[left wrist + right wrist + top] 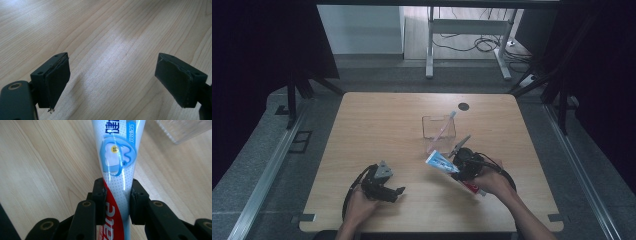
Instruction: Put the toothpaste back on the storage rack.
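A white, blue and red toothpaste tube (pixel 443 163) (pixel 117 165) lies slanted just above the wooden table (pixel 377 130), and my right gripper (pixel 464 165) (pixel 117 200) is shut on its middle. The tube's red end sticks out under the person's right hand. Beyond it stands a clear square cup (pixel 438 127) (pixel 185 127) with a pink toothbrush (pixel 443 129) leaning in it. My left gripper (pixel 398 192) (pixel 112 82) rests low at the table's front left. It is open, with bare wood between its pads (pixel 58 80).
A small dark round hole (pixel 463 106) marks the table's far side. Beyond the table are white desk legs (pixel 430 45) and loose cables (pixel 484 44) on the floor. Dark curtains hang on both sides.
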`<move>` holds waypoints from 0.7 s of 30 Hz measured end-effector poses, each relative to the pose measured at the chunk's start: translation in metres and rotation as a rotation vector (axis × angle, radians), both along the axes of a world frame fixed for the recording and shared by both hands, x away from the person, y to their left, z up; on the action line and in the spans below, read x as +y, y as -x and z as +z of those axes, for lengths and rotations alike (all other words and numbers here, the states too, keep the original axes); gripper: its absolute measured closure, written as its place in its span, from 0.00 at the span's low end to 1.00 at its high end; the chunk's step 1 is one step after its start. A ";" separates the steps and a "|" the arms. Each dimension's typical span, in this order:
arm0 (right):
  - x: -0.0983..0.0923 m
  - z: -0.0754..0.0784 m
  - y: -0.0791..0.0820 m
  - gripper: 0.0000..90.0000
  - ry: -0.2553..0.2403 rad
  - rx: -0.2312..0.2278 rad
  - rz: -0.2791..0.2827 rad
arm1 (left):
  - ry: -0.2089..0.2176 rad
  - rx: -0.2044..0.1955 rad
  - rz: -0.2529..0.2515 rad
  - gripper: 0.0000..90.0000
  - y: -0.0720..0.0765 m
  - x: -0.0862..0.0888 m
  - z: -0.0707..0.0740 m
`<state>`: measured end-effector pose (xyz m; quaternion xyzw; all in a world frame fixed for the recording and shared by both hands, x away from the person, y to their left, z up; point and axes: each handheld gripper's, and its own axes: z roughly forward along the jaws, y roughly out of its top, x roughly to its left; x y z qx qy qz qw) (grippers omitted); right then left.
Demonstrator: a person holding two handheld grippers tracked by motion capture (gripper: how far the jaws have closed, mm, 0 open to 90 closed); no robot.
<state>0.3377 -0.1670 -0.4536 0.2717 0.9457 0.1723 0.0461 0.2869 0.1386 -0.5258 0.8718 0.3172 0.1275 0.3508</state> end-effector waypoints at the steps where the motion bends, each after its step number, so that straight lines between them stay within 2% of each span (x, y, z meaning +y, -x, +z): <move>1: -0.002 0.003 0.000 0.79 -0.013 -0.003 -0.004 | 0.000 0.000 0.000 0.14 0.000 0.000 0.000; 12: -0.012 0.030 0.001 0.79 -0.115 -0.063 -0.041 | 0.002 -0.002 0.002 0.14 0.000 0.000 0.001; 21: -0.014 0.050 -0.003 0.79 -0.182 -0.118 -0.056 | 0.015 0.000 -0.005 0.14 0.000 0.001 0.001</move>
